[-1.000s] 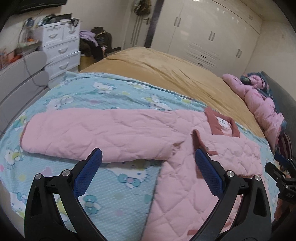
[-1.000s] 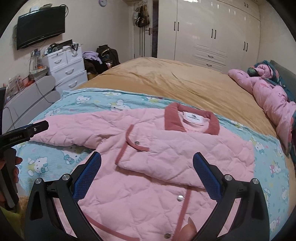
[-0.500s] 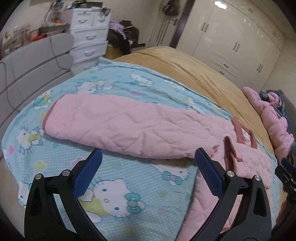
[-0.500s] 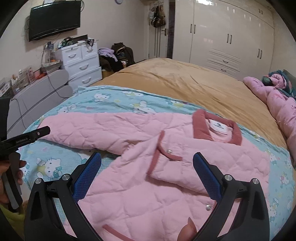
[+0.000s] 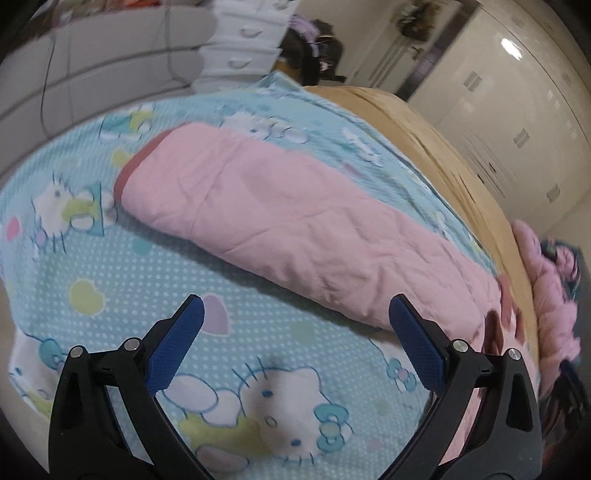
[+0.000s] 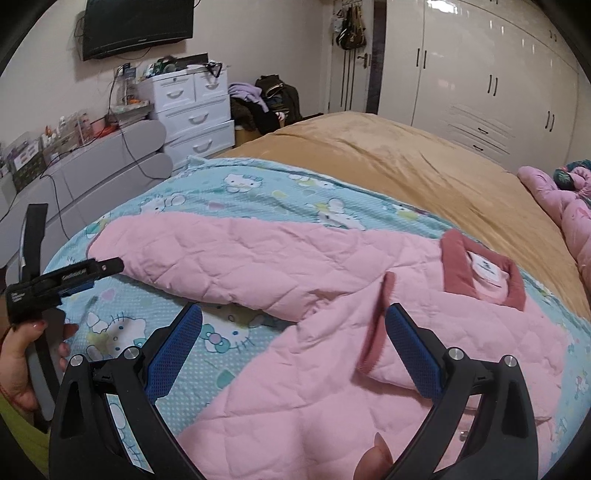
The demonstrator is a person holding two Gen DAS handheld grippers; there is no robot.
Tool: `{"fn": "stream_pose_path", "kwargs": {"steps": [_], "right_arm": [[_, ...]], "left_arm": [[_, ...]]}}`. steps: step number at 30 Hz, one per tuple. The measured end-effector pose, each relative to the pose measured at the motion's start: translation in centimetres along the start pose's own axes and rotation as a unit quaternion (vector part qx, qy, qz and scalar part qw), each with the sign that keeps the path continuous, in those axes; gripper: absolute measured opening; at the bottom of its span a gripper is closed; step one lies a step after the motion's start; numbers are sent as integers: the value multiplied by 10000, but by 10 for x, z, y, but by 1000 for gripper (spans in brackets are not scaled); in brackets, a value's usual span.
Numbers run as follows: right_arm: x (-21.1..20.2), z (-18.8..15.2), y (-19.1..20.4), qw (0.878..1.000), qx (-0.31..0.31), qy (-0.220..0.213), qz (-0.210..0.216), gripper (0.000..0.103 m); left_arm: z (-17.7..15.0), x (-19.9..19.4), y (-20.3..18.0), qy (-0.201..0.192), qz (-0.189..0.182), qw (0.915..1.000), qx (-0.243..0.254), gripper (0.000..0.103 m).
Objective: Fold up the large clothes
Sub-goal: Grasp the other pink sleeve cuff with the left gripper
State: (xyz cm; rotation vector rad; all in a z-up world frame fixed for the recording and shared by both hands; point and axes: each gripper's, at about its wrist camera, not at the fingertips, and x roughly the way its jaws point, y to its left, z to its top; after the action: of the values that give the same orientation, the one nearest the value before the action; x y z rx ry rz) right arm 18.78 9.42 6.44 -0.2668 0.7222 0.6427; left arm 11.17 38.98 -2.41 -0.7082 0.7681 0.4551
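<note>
The quilted jacket [image 6: 332,295] is pale pink with a diamond stitch pattern, and its collar [image 6: 480,273] and the sleeve cuff [image 5: 127,173] are trimmed in dusty rose. It lies on a light blue sheet [image 5: 258,354] dotted with small white spots and printed with white cartoon cats, teal bows and pastel hearts. Beyond it the blanket [image 6: 388,158] is plain tan. Both the left gripper [image 5: 295,332] and the right gripper [image 6: 293,338] are black with textured royal blue pads. The drawers [image 6: 192,107] are white, the wardrobe [image 6: 498,85] glossy off-white, and the television [image 6: 136,26] black.
</note>
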Motion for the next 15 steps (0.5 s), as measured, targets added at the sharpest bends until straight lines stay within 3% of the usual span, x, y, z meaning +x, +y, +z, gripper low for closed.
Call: {"fn": "stream_pose_path", "kwargs": {"steps": [7, 15], "right_arm": [[18, -8, 1, 9998, 105, 171, 79, 99], [26, -18, -15, 9991, 300, 305, 31, 99]], "left_arm": [[10, 33, 32, 6, -17, 9976, -687, 94], [32, 53, 48, -291, -115, 9932, -1121, 94]]}}
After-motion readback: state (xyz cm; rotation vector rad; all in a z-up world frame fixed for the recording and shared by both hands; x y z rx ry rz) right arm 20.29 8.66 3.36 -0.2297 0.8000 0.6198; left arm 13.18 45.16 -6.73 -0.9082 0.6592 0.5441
